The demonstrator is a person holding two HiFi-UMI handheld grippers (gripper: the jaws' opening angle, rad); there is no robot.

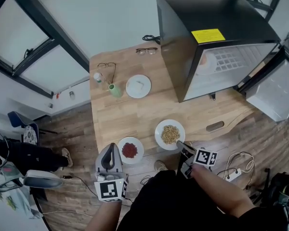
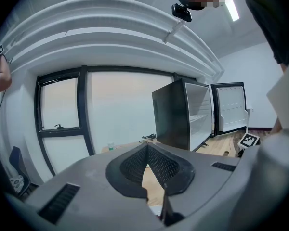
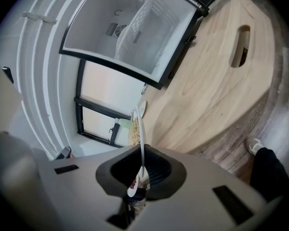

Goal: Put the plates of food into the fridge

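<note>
A white plate of tan grains (image 1: 170, 134) lies near the front edge of the wooden table (image 1: 135, 114). My right gripper (image 1: 181, 145) is shut on its near rim. In the right gripper view the plate (image 3: 141, 124) shows edge-on, pinched between the pads of that gripper (image 3: 143, 165). A second white plate with red food (image 1: 130, 150) sits to the left, and my left gripper (image 1: 111, 151) hovers just beside it, shut and empty. In the left gripper view the left gripper (image 2: 147, 153) points level across the room. The black fridge (image 1: 207, 37) stands at the back right with its door (image 1: 274, 88) swung open.
A third white plate (image 1: 138, 86), a green bottle (image 1: 115, 90) and two pairs of glasses (image 1: 146, 50) lie at the table's far side. The table has a slot cut-out (image 1: 215, 126). A power strip and cables (image 1: 233, 172) lie on the floor at right.
</note>
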